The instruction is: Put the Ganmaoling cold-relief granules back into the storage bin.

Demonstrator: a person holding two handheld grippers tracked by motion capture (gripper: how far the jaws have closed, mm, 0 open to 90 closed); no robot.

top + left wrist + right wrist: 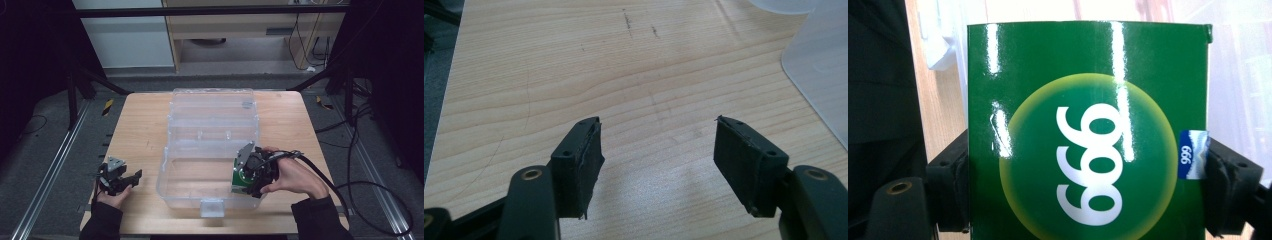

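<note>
Green box (1088,135) sits clamped between the right gripper's (1088,180) jaws; left gripper (659,165) gapes empty.

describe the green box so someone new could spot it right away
Start at the clear plastic bin standing open in the middle of the wooden table. At its near right corner, the right gripper has its jaws shut on the green box. It is glossy green, with a yellow-ringed circle bearing white digits 999; nothing else on the table has colour.
</note>
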